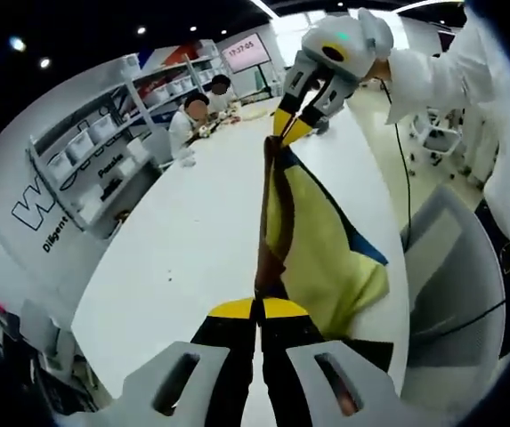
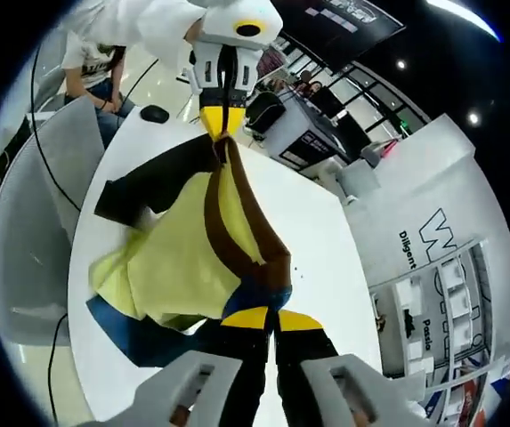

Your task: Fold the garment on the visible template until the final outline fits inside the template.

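A garment (image 1: 312, 245) of pale yellow, brown, dark blue and black cloth hangs stretched between my two grippers above the white table (image 1: 183, 258). My left gripper (image 1: 260, 309) is shut on its near brown edge. The right gripper (image 1: 292, 124), held by a white-sleeved hand, is shut on the far end. In the right gripper view, my right gripper (image 2: 264, 318) is shut on the brown and blue edge of the garment (image 2: 192, 258), and the left gripper (image 2: 222, 124) pinches the far end. The yellow part sags onto the table (image 2: 317, 231). No template outline can be made out.
A grey chair (image 1: 455, 267) stands at the table's edge; the chair (image 2: 32, 240) also appears in the right gripper view. A black mouse (image 2: 155, 114) lies on the table's far end. People sit at the far end of the table (image 1: 203, 111). Shelving with bins (image 1: 103, 142) lines the wall.
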Motion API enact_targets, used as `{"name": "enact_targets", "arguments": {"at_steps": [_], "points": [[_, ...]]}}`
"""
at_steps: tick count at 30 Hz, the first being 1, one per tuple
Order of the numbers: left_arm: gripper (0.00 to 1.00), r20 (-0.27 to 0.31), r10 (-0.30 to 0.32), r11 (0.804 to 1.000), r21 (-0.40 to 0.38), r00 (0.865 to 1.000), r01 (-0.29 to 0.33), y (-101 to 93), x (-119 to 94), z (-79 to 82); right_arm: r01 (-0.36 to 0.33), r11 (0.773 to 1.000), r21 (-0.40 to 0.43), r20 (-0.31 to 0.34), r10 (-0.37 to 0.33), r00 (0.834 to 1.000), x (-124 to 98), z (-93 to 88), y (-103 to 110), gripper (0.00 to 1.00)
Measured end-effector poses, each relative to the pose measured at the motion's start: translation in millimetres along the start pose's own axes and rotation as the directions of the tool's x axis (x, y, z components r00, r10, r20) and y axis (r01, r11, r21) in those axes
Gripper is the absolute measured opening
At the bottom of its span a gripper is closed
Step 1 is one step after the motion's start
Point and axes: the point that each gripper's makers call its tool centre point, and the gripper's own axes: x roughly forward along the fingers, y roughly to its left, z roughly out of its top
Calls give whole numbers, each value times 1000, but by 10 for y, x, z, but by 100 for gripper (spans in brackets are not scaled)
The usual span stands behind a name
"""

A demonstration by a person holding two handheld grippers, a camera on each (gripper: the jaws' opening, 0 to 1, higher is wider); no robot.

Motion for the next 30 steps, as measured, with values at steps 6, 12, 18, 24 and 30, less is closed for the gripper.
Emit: {"name": "enact_targets", "arguments": {"at_steps": [6, 12, 18, 24, 30], "points": [[0, -18, 4, 1000, 2, 1000, -4, 253, 222, -61, 6, 1000, -6, -20, -6, 1000, 188, -143, -86, 0], [0, -29, -6, 1000, -12, 1000, 6, 445, 379, -105, -5, 1000, -8, -42, 5, 999, 406, -281, -214, 0], [0, -43, -37, 999, -14, 998, 36, 537, 604, -198, -25, 1000, -18, -72, 24, 997, 599, -444, -258, 0], [0, -72, -66, 997, -33, 995, 64, 657, 896, -386, -66, 998, -24, -109, 63, 992, 933, -704, -228, 0], [0, -106, -68, 996, -62, 992, 61, 753, 1181, -587, -80, 997, 7, -114, 80, 990, 1232, -849, -211, 0]]}}
